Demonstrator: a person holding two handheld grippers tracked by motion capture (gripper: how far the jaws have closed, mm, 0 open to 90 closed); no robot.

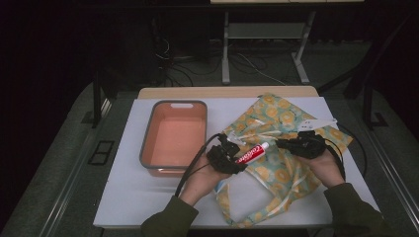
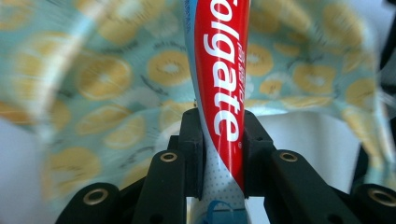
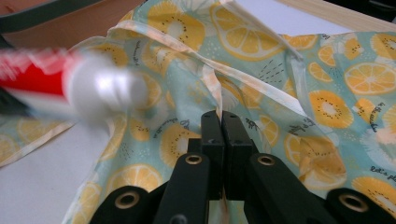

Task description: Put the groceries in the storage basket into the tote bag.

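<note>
A red and white toothpaste tube (image 1: 252, 153) lies level above the table, cap end toward the right, with my left gripper (image 1: 236, 159) shut on its lower part. In the left gripper view the tube (image 2: 219, 70) runs up between the two black pads (image 2: 192, 140), which press on its sides. A fabric bag (image 1: 276, 116) printed with lemon slices lies across the right half of the table. My right gripper (image 1: 284, 144) is shut on a fold of it. In the right gripper view its jaws meet on the cloth (image 3: 261, 84), and the tube's white cap (image 3: 105, 86) hangs blurred at the left.
An orange tub with a grey rim (image 1: 146, 133) stands at the left of the white table top (image 1: 128, 197), beside the left hand. Both grippers' cables trail over the table. Beyond the far table edge are table legs and cables on the floor.
</note>
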